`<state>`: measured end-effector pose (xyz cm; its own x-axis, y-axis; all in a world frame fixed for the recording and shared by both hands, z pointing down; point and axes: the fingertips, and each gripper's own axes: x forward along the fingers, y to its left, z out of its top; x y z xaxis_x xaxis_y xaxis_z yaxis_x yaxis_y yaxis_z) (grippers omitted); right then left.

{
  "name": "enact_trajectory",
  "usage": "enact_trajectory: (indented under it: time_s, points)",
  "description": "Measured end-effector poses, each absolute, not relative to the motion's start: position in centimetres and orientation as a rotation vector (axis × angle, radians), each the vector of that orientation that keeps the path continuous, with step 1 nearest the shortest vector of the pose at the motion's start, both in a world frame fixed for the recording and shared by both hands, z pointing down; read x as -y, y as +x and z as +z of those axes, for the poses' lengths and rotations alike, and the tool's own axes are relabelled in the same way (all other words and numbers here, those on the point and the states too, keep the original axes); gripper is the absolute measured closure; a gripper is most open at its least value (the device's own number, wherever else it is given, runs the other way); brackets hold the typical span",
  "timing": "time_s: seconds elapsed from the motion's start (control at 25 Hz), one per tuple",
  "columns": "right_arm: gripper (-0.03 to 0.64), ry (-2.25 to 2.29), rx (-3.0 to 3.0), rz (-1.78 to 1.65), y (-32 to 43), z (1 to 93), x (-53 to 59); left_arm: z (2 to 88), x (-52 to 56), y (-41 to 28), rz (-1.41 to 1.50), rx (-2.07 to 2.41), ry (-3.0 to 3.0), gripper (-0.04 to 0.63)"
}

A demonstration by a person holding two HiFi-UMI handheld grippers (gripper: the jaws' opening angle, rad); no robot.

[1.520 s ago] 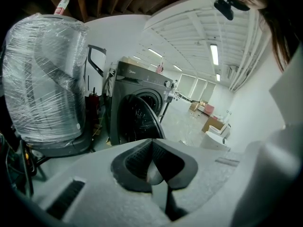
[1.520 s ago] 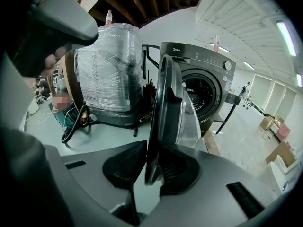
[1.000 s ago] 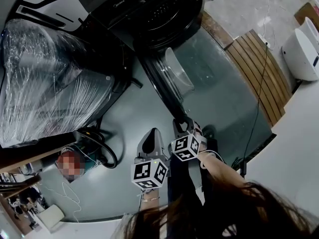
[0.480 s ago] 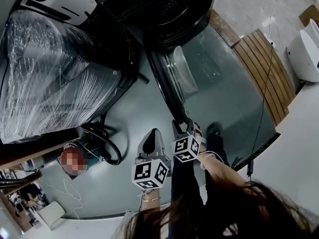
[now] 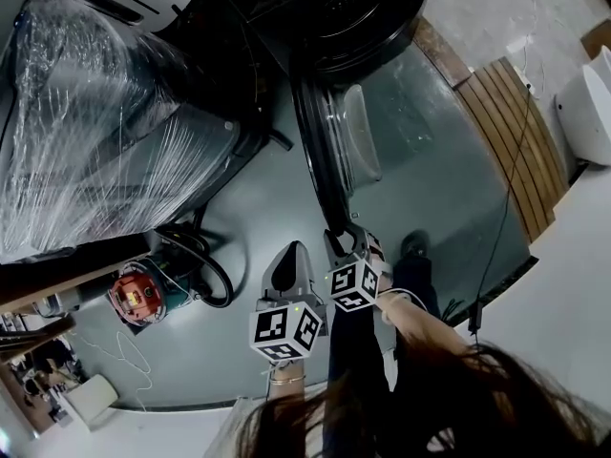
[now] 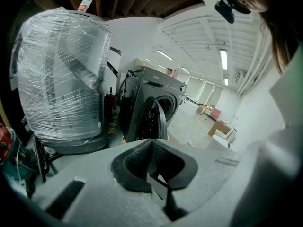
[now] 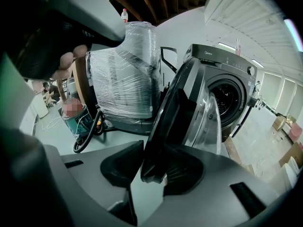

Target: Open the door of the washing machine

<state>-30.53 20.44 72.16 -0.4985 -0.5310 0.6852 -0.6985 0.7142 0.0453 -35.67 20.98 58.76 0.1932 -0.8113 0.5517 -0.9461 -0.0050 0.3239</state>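
Note:
The dark front-loading washing machine (image 5: 353, 12) stands at the top of the head view with its round glass door (image 5: 334, 151) swung out towards me. My right gripper (image 5: 342, 239) is at the door's free edge. In the right gripper view that black door rim (image 7: 163, 141) stands between the pads of the right gripper (image 7: 151, 167), whose jaws have just been opening; a gap shows beside the left pad. My left gripper (image 5: 291, 256) hangs just left of it, shut and holding nothing, and in its own view the left gripper (image 6: 151, 148) points at the door (image 6: 155, 119).
A bulky appliance wrapped in clear film (image 5: 95, 122) stands left of the washer. A red and teal machine (image 5: 138, 294) with a black hose (image 5: 208, 270) lies on the floor at the left. A wooden slatted platform (image 5: 496, 122) lies at the right.
The door has swung further out from the washer, and the washer has slid up and right in the head view. Both grippers keep their place in the picture.

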Motion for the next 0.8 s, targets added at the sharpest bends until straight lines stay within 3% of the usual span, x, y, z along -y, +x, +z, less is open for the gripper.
enact_trajectory:
  time_s: [0.8]
  points:
    - [0.486, 0.927, 2.257, 0.332, -38.8, 72.2, -21.0, 59.9, -24.0, -42.9, 0.263, 1.695, 1.743, 0.580]
